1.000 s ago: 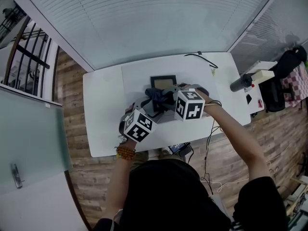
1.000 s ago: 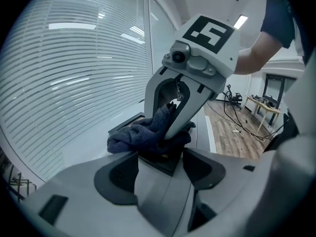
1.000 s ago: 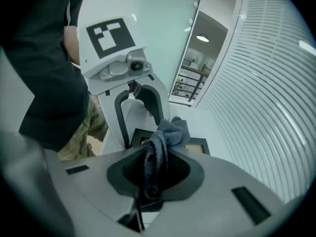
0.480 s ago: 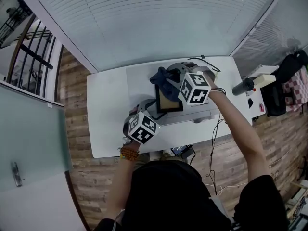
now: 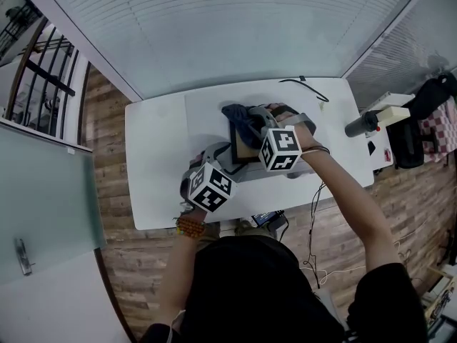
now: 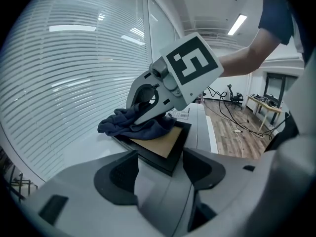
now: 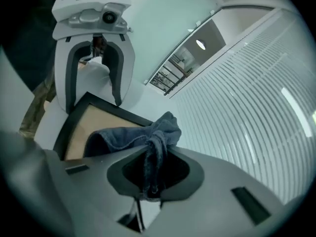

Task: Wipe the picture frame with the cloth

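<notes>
A white table point(image 5: 153, 163) is seen from above. A thin black cable point(image 5: 303, 88) is laid near its far right corner. Beyond the table, a wall of pale horizontal slats point(image 5: 235, 27) is seen. Wooden floor point(image 5: 107, 156) is shown at the table's left. To the table's right, a dark cylinder point(image 5: 358, 123) and a checkered cloth point(image 5: 437, 123) are seen.

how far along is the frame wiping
Done: the left claw is shut on the near end of the frame, and the right claw is shut on the cloth. In hand: the cloth lies on the frame's far end, so wiping looks under way. Left, probably: the bare near part of its face and its border. How clean any part is cannot be told.
</notes>
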Motion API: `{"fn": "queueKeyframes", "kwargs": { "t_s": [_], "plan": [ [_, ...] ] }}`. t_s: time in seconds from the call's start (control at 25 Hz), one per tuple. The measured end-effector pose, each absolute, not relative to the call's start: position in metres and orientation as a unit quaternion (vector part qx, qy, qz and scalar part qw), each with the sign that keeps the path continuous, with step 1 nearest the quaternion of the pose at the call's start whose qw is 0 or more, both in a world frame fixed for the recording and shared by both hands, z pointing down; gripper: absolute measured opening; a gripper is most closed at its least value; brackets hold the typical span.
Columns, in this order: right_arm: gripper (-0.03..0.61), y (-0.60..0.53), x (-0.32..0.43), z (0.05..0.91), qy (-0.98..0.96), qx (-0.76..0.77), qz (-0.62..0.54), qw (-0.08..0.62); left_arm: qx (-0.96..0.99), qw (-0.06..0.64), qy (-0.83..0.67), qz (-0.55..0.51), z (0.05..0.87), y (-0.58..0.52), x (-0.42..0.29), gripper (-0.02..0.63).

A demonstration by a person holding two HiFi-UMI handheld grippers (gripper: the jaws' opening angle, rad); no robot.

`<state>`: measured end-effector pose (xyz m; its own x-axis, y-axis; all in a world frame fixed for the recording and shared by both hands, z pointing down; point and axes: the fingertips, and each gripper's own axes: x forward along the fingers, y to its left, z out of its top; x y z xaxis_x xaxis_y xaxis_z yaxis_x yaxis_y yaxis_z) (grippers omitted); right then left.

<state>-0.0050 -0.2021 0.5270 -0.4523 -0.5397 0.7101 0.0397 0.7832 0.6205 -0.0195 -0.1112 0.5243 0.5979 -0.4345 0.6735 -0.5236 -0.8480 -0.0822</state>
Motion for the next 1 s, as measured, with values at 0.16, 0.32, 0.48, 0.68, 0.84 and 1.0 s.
{"fn": "queueKeyframes", "kwargs": {
  "t_s": [0.16, 0.32, 0.48, 0.68, 0.84, 1.0],
  "plan": [
    [0.032, -0.190, -0.005, 0.529, -0.818, 0.147, -0.238, 0.503, 0.891, 0.066, -0.269, 0.361, 0.524, -0.111, -0.020, 0.287],
    [0.032, -0.186, -0.004, 0.529, -0.821, 0.136, -0.222, 0.508, 0.890, 0.068, -0.268, 0.362, 0.524, -0.111, -0.020, 0.287],
    [0.032, -0.178, -0.004, 0.529, -0.817, 0.119, -0.222, 0.519, 0.890, 0.071, -0.268, 0.363, 0.525, -0.111, -0.019, 0.287],
    [0.032, -0.164, -0.004, 0.530, -0.808, 0.103, -0.233, 0.531, 0.889, 0.074, -0.267, 0.365, 0.526, -0.111, -0.019, 0.288],
    [0.032, -0.152, -0.004, 0.530, -0.815, 0.097, -0.223, 0.526, 0.889, 0.073, -0.267, 0.365, 0.526, -0.110, -0.018, 0.288],
    [0.032, -0.132, -0.007, 0.531, -0.823, 0.079, -0.213, 0.521, 0.889, 0.074, -0.266, 0.366, 0.527, -0.110, -0.019, 0.288]
  ]
}}
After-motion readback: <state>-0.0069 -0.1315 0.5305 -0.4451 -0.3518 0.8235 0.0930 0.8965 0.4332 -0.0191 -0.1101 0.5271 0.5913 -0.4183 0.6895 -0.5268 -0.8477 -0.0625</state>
